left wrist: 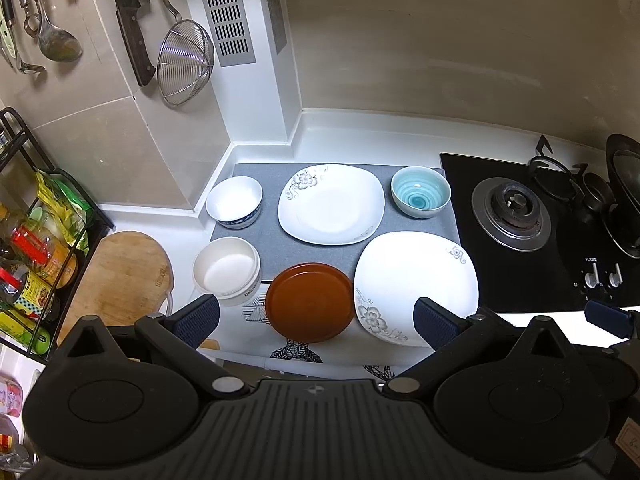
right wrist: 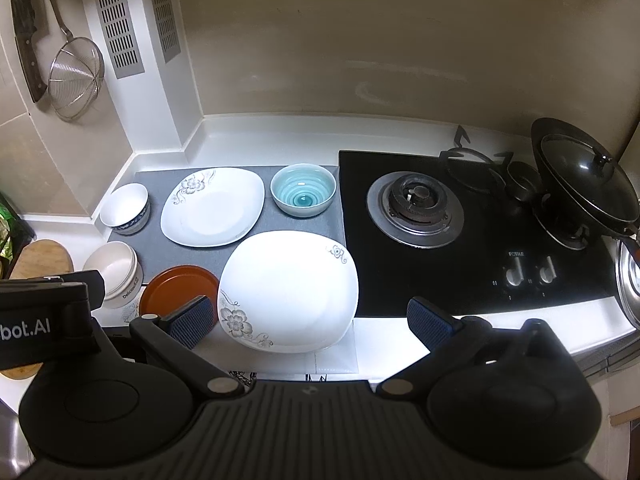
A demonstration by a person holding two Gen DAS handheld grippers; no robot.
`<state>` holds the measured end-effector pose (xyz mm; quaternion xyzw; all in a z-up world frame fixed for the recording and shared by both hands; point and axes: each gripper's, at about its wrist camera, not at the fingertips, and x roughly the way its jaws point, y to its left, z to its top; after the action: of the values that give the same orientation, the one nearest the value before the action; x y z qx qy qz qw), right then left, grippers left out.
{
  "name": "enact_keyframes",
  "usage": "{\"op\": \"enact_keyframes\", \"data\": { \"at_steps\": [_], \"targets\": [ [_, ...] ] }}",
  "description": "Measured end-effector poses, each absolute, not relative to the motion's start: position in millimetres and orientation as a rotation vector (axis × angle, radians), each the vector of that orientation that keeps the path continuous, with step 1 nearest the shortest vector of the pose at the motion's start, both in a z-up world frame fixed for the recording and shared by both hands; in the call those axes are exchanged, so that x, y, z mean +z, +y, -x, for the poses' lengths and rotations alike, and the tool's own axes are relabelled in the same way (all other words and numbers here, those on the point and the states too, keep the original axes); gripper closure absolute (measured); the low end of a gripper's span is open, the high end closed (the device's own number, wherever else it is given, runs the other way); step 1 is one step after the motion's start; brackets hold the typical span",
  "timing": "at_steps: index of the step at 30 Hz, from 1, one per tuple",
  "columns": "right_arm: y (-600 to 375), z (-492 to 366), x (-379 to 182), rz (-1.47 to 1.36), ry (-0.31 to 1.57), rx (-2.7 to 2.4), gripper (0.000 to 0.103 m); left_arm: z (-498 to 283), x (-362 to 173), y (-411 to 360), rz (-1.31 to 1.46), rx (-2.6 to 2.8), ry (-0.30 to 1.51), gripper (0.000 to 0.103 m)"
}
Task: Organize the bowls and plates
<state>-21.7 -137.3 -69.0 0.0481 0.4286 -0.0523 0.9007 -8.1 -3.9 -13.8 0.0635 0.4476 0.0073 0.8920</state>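
Note:
On a grey mat (left wrist: pixel 256 168) lie a white floral square plate (left wrist: pixel 332 204), a blue bowl (left wrist: pixel 420 192) and a white bowl with a blue rim (left wrist: pixel 235 202). Nearer me are a second floral plate (left wrist: pixel 416 284), a brown round plate (left wrist: pixel 310 307) and a cream bowl (left wrist: pixel 227 270). My left gripper (left wrist: pixel 316 322) is open and empty above the brown plate. My right gripper (right wrist: pixel 310 322) is open and empty above the near floral plate (right wrist: pixel 288 288). The right wrist view also shows the blue bowl (right wrist: pixel 303 189), the far plate (right wrist: pixel 212 206), the brown plate (right wrist: pixel 176 286) and both white bowls.
A black gas hob (left wrist: pixel 520 216) with a lidded wok (right wrist: pixel 588 184) stands to the right. A wooden cutting board (left wrist: pixel 120 276) and a black rack of bottles (left wrist: pixel 36 240) are at the left. A knife, strainer (left wrist: pixel 184 60) and ladles hang on the wall.

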Motion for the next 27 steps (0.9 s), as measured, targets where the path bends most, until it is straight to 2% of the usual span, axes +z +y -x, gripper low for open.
{"op": "enact_keyframes", "data": {
  "at_steps": [17, 27],
  "targets": [
    [-126.5, 10.4, -74.6, -0.079, 0.909, -0.12, 0.0, -0.8, -22.6, 0.3, -0.15, 0.014, 0.93, 0.0],
    [-115.5, -20.9, -97.4, -0.095, 0.97, -0.125, 0.0, -39.0, -46.7, 17.8, -0.121, -0.013, 1.001, 0.0]
  ]
}}
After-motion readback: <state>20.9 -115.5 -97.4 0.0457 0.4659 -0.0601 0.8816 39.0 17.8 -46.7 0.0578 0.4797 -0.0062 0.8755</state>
